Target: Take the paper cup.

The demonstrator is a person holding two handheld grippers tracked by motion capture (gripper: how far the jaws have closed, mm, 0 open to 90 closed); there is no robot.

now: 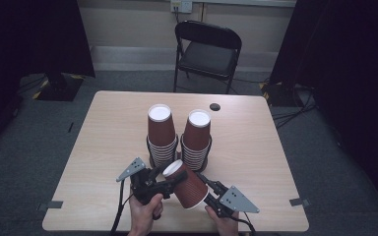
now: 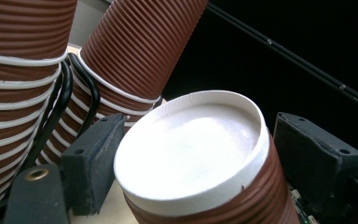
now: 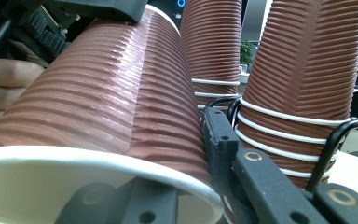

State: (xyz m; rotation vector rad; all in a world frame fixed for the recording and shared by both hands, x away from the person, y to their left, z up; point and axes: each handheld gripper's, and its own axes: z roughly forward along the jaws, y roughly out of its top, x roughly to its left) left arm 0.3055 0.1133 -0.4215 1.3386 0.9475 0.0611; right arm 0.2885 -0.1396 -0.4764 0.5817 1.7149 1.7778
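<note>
Over the pale wooden counter (image 1: 103,147), before two stacks of ribbed brown paper cups (image 1: 161,135), a single ribbed brown paper cup (image 1: 189,187) is lying tilted, the right gripper (image 1: 210,192) clenching its white rim, the left gripper (image 1: 170,178) straddling its base, released.

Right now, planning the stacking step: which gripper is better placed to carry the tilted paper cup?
Probably right. The right gripper clamps the paper cup at its rim; the left gripper has loose jaws around its base.
</note>
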